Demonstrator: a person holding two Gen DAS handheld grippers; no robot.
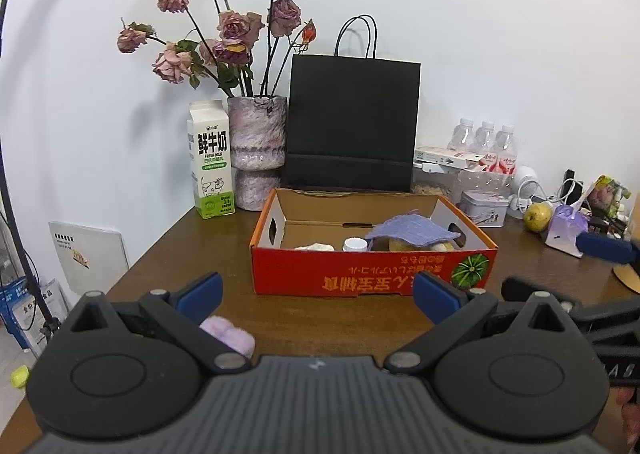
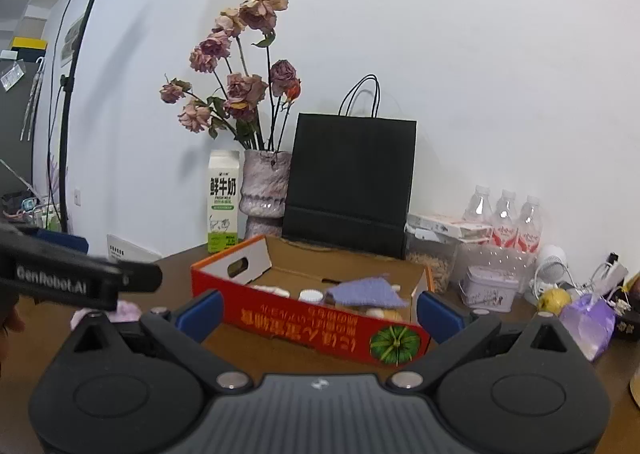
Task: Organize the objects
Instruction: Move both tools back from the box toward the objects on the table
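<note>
Left gripper [image 1: 318,296] hovering over brown table [image 1: 160,266], jaws standing wide apart, gripping nothing. Right gripper [image 2: 318,314] likewise spread wide, empty, facing red cardboard box [image 2: 304,320]. Box sitting mid-table, holding purple cloth [image 1: 412,232] draped over yellowish items, white-capped bottle [image 1: 354,244] beside it. Fluffy lilac object [image 1: 228,334] lying on table just behind left gripper's left finger, outside box.

Milk carton [image 1: 211,159] printed "鲜牛奶 FRESH MILK", black tongs arm [image 2: 72,280] lettered "GenRobot.AI", red box's upside-down print unreadable
</note>
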